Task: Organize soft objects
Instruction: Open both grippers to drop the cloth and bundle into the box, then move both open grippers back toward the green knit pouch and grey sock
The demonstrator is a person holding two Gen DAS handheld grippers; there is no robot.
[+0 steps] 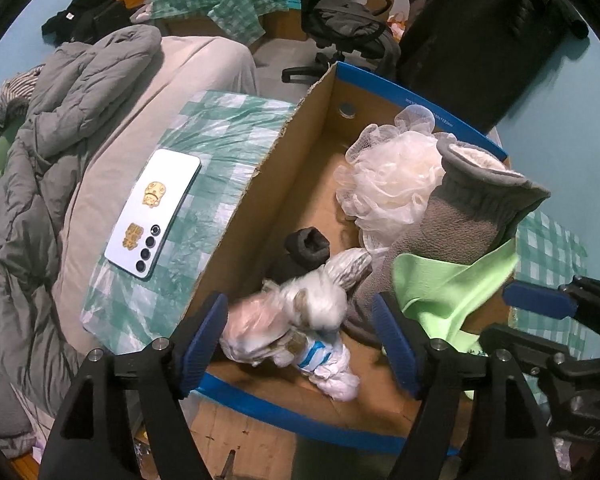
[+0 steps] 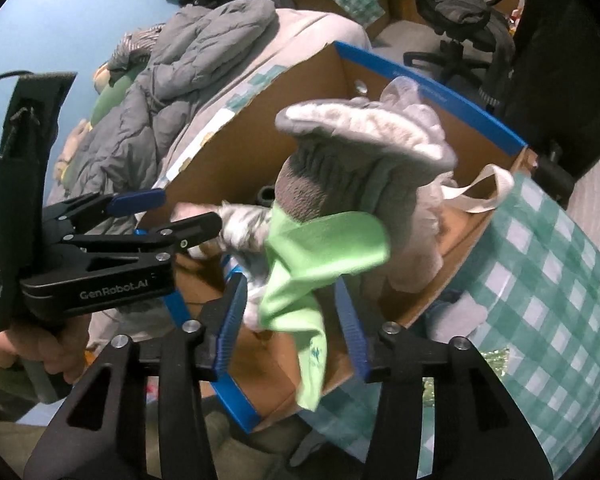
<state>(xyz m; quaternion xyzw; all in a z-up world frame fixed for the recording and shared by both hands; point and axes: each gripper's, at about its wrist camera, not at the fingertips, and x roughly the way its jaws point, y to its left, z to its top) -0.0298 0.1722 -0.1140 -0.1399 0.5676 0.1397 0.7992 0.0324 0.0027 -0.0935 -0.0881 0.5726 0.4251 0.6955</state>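
Observation:
A cardboard box (image 1: 260, 200) with blue-taped rims holds soft things: a white mesh bath puff (image 1: 388, 176), a dark rolled sock (image 1: 306, 246), a tall grey fleece sock (image 1: 472, 208), a green cloth (image 1: 452, 284) and a white plastic-wrapped bundle (image 1: 300, 320). My left gripper (image 1: 300, 340) is open over the box's near edge, with the bundle lying between its fingers. My right gripper (image 2: 296, 328) is open, with the green cloth (image 2: 320, 256) hanging between its fingers beside the grey sock (image 2: 352, 168). The box rim (image 2: 440, 96) shows there too.
A white phone (image 1: 152, 216) lies on a green checked plastic cover (image 1: 204, 168) left of the box. A grey quilted jacket (image 1: 40, 160) lies on the bed. A checked cloth (image 2: 540, 280) lies right of the box. An office chair (image 1: 348, 32) stands behind.

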